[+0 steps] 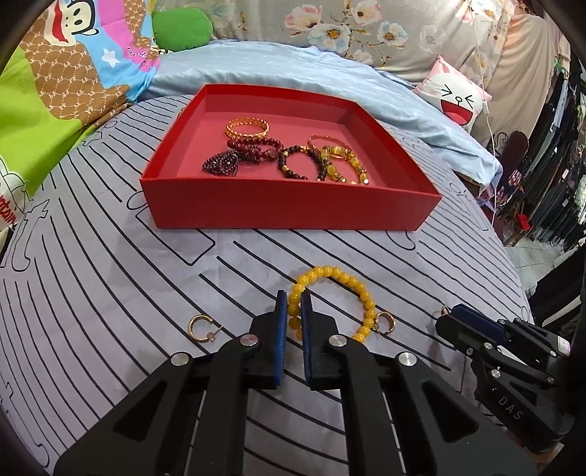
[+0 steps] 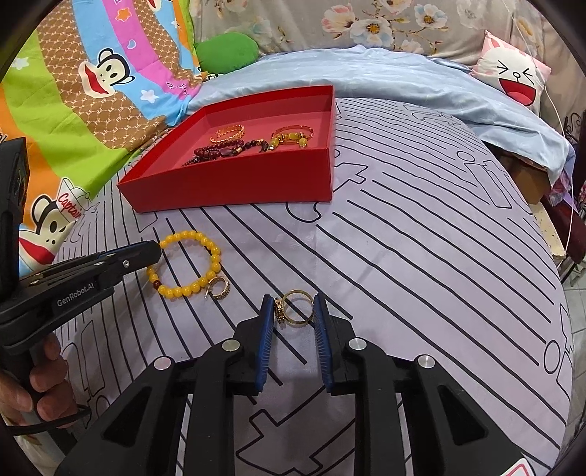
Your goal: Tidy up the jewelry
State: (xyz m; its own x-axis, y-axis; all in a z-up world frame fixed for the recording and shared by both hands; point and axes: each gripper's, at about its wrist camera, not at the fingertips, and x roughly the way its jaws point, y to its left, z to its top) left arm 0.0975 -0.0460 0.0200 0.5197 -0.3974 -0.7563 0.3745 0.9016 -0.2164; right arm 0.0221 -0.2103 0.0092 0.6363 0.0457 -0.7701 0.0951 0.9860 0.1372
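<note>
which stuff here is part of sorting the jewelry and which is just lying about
Part of the job: red box, yellow bead bracelet, gold ring, two gold hoop earrings.
Just lying about: cartoon blanket, green cushion, bunny pillow.

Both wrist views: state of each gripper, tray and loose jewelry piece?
Left gripper: jaws shut on yellow bead bracelet, which lies on the sheet.
Right gripper: jaws open around gold ring.
Red cardboard tray: lidless, holding several bracelets.
Gold hoop earring: loose on the sheet.
Second gold hoop earring: touching the bracelet.
</note>
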